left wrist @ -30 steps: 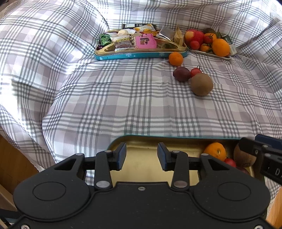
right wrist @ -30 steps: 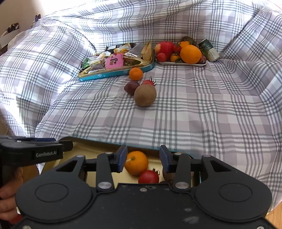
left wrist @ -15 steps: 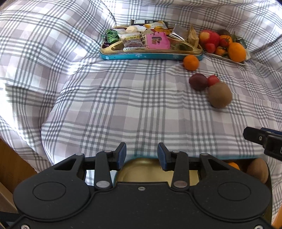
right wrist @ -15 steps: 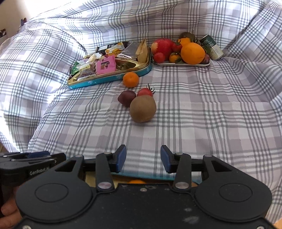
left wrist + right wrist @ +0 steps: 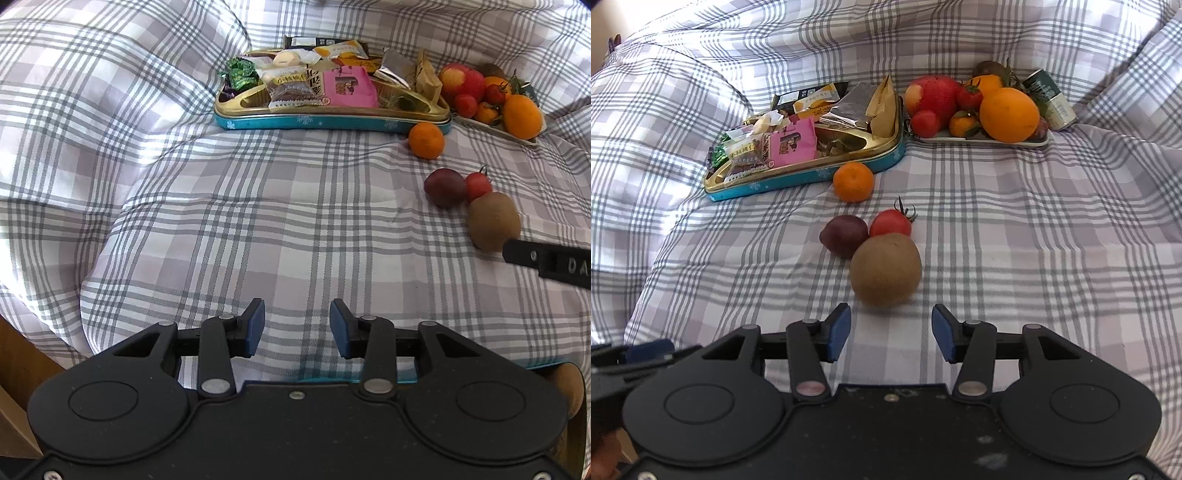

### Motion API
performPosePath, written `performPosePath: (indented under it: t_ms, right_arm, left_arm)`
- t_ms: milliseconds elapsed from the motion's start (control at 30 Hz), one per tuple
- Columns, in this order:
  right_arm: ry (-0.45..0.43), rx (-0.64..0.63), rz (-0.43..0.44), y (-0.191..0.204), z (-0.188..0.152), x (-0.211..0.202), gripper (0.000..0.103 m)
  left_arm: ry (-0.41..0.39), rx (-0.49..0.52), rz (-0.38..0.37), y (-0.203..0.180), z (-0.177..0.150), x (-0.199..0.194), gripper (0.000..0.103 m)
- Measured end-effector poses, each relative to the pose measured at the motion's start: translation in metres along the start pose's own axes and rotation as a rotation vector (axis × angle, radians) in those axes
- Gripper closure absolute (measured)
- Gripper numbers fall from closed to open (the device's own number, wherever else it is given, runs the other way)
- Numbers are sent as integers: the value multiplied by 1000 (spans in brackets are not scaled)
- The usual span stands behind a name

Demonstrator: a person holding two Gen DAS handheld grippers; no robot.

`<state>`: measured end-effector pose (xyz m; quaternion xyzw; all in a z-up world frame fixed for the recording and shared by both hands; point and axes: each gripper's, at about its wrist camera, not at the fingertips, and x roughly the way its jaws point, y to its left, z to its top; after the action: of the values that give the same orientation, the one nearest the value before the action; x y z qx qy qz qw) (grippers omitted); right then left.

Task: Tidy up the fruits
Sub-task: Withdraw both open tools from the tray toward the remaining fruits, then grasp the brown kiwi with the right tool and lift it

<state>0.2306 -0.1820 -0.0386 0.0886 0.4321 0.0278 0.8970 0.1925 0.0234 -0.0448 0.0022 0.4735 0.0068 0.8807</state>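
A brown kiwi (image 5: 885, 269) lies on the plaid cloth, touching a dark plum (image 5: 843, 236) and a red tomato (image 5: 890, 223); a mandarin (image 5: 853, 182) lies farther back. My right gripper (image 5: 891, 334) is open and empty, just short of the kiwi. My left gripper (image 5: 297, 328) is open and empty over bare cloth; the kiwi (image 5: 493, 220), plum (image 5: 444, 187), tomato (image 5: 478, 185) and mandarin (image 5: 426, 140) lie to its far right. A white plate (image 5: 982, 140) at the back holds an apple, an orange and small fruits.
A teal and gold tin (image 5: 809, 173) full of snack packets stands at the back left, also in the left wrist view (image 5: 332, 121). A green can (image 5: 1051, 99) lies beside the plate. A teal tin edge (image 5: 480, 373) shows under my left gripper. Cloth folds rise around.
Both grippers have moved forward over the cloth, away from the near tin with fruit, which has dropped out of sight. The right gripper has come close to the kiwi.
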Motion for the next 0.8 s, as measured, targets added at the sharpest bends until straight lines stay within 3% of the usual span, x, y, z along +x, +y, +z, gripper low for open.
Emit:
performPosePath:
  t_ms: [567, 800]
  right_arm:
    - [34, -16, -44, 11, 18, 53, 47]
    - [-3, -67, -80, 18, 20, 62, 46]
  left_arm:
    - [41, -42, 1, 12, 6, 18, 54]
    - [40, -33, 3, 10, 7, 20, 54]
